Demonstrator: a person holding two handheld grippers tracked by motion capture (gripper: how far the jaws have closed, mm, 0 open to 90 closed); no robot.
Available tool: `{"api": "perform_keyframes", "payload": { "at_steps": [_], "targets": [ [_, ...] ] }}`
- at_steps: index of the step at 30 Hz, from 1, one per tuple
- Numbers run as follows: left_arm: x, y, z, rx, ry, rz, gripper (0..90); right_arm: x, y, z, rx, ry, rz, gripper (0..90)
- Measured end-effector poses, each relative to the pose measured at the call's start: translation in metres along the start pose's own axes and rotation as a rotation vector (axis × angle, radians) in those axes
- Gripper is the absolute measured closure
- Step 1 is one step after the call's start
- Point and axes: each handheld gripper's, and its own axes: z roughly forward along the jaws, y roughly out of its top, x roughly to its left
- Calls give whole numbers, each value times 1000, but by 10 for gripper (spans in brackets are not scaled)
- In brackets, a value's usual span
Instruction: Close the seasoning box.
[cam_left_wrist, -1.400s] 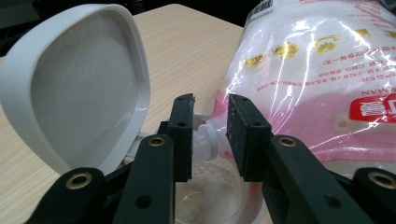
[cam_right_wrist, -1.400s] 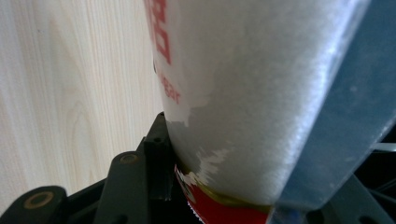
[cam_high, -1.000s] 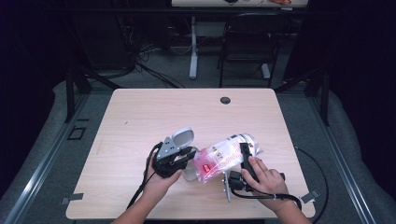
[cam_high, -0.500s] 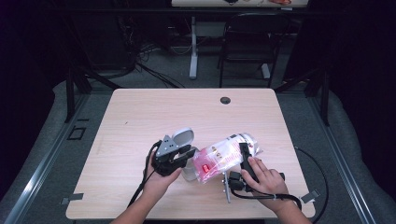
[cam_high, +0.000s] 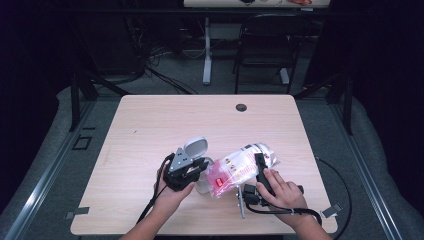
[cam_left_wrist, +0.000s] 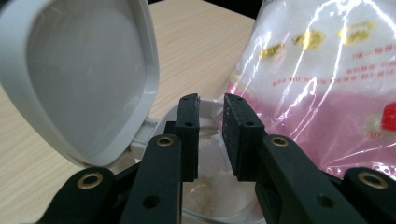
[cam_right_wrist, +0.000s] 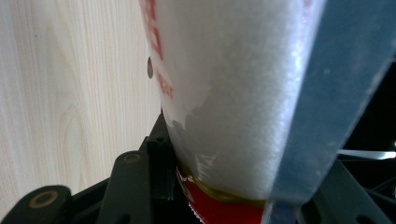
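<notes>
Closing a little, left gripper (cam_left_wrist: 211, 105) jaws hang open above the container (cam_left_wrist: 205, 205); right gripper (cam_high: 261, 172) clamps the bag (cam_high: 237, 167).

table (cam_high: 150, 130): light wood-grain top, rounded corners | cable grommet (cam_high: 241, 107): dark, round, set in the tabletop near its far edge | chair (cam_high: 262, 47): black, stood beyond the table's far edge | desk leg (cam_high: 206, 50): white, upright, left of the chair | floor cables (cam_high: 160, 67): dark tangle behind the table | floor (cam_high: 60, 145): grey
</notes>
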Motion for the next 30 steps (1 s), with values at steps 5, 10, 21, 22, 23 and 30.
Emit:
{"api": "perform_keyframes", "payload": {
  "at_steps": [5, 10, 21, 22, 23, 30],
  "targets": [
    [1, -2, 0, -4, 5, -5, 770, -2, 3, 1, 7, 1, -9, 542],
    [0, -3, 0, -7, 12, 1, 763, -2, 3, 2, -16, 4, 5, 543],
    [1, -3, -1, -12, 3, -19, 742, -7, 4, 2, -8, -1, -37, 545],
    [1, -3, -1, -11, 4, -19, 743, -7, 5, 3, -8, -2, -39, 545],
    [1, -3, -1, -12, 3, -17, 743, -7, 4, 3, -14, 0, -39, 545],
    [1, -3, -1, -12, 5, -13, 747, -8, 6, 2, 5, -5, -52, 546]
  ]
}}
